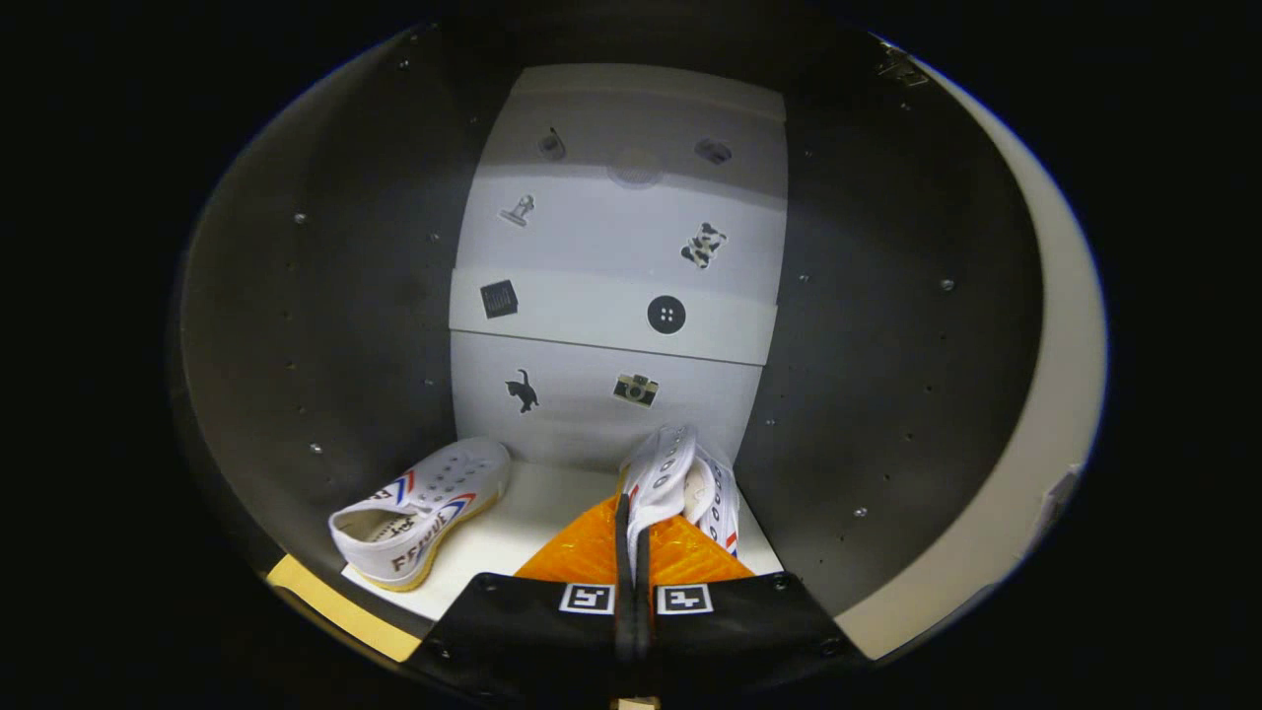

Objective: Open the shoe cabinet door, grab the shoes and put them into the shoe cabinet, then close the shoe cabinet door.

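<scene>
A staged booth — inside a shoe cabinet (325,325), its white back panel (611,296) sticker-dotted.

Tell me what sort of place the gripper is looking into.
Likely the inside of a shoe cabinet: dark side walls, a pale stickered back panel, one white shoe on the floor, and the gripper shut on a second shoe.

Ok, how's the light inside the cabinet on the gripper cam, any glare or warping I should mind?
Gripper view: the white back panel is brightly lit, its upper part slightly washed out; the dark side walls fall into shadow and bow from fisheye distortion. The gripper is shut on the held shoe; the other shoe looks sharp.
</scene>
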A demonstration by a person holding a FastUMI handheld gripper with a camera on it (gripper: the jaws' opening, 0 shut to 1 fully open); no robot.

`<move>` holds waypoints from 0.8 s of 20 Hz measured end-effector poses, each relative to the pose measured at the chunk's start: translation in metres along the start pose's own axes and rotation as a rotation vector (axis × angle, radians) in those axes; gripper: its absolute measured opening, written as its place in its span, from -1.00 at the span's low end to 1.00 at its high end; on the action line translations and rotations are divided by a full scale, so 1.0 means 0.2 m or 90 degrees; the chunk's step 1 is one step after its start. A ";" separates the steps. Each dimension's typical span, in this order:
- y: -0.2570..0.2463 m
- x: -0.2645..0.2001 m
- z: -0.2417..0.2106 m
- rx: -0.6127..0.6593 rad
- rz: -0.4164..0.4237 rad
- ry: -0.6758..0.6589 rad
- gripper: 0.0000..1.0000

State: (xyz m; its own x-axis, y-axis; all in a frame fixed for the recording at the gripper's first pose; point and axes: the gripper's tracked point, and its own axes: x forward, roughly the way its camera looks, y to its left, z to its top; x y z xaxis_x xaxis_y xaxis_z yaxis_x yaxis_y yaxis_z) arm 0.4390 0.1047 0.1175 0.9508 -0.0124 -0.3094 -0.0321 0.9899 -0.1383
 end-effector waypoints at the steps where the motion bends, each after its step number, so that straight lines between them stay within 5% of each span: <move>1: 0.00 0.04 -0.02 -0.001 0.002 0.011 -0.97; 16: 0.16 0.26 -0.22 0.045 0.034 0.104 -0.86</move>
State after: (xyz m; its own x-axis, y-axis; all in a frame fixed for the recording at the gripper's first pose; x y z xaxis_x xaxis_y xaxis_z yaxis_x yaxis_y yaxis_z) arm 0.4747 0.1289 0.0552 0.8856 0.0236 -0.4639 -0.0542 0.9971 -0.0527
